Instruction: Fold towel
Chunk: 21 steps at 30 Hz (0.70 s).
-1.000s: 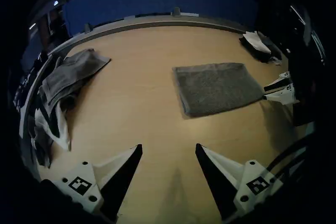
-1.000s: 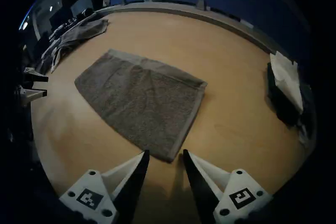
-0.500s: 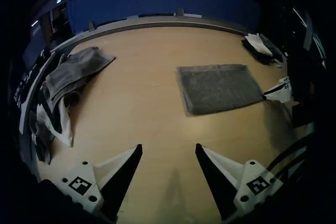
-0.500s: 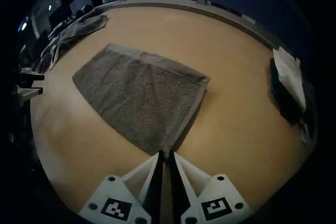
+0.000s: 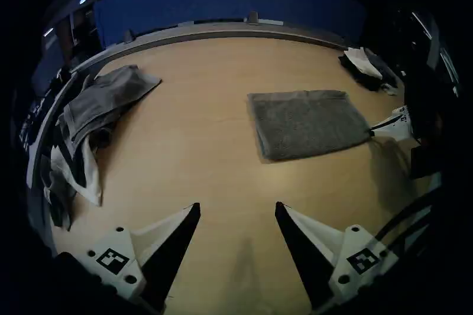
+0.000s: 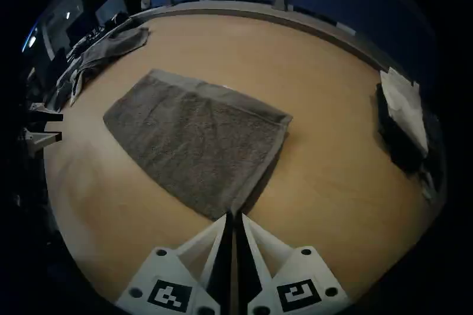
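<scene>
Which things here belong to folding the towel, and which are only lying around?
For the job:
- grey towel
- right gripper, shut on the towel's near corner
- left gripper, open over the table

Lying about:
- pile of cloths
- black and white stack

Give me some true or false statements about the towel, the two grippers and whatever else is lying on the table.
1. The right gripper is closed on the near corner of the grey towel. True.
2. The left gripper grips the grey towel as well. False: its fingers stand wide apart over bare table, away from the towel.
3. The grey towel hangs in the air. False: it lies flat on the wooden table, already folded to a rectangle.
4. A pile of crumpled cloths lies near the table's edge, apart from the grey towel. True.
</scene>
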### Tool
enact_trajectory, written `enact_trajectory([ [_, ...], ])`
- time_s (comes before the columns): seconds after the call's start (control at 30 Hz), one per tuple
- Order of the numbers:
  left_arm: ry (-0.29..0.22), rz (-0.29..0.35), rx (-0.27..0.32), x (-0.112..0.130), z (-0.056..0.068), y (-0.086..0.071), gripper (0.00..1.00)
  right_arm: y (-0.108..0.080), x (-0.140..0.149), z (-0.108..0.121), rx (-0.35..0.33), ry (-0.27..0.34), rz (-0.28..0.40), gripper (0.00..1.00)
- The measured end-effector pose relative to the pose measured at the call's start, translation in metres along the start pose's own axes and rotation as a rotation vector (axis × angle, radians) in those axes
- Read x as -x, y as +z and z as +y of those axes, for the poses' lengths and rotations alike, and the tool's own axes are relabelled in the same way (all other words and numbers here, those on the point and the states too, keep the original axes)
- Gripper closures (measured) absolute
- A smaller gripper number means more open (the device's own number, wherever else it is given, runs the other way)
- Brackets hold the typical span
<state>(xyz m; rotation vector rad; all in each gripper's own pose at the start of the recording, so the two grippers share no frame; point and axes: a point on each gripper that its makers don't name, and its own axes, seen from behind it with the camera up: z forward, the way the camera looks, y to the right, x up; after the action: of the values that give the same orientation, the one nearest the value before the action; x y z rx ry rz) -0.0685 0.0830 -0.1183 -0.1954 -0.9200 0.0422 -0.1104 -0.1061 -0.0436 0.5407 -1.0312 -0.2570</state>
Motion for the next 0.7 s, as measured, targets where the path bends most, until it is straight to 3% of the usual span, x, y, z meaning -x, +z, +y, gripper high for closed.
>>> enact_trajectory([
  [0.17, 0.002, 0.002, 0.001, -0.001, 0.000, -0.001, 0.06, -0.008, -0.012, -0.002, 0.000, -0.007, 0.029, 0.97],
  [0.57, 0.000, 0.017, 0.001, -0.007, 0.000, -0.005, 0.06, -0.043, -0.077, -0.019, -0.014, -0.059, 0.154, 0.97],
  [0.7, 0.001, 0.021, 0.001, -0.009, 0.001, -0.007, 0.06, -0.044, -0.085, -0.022, -0.013, -0.083, 0.158, 0.97],
])
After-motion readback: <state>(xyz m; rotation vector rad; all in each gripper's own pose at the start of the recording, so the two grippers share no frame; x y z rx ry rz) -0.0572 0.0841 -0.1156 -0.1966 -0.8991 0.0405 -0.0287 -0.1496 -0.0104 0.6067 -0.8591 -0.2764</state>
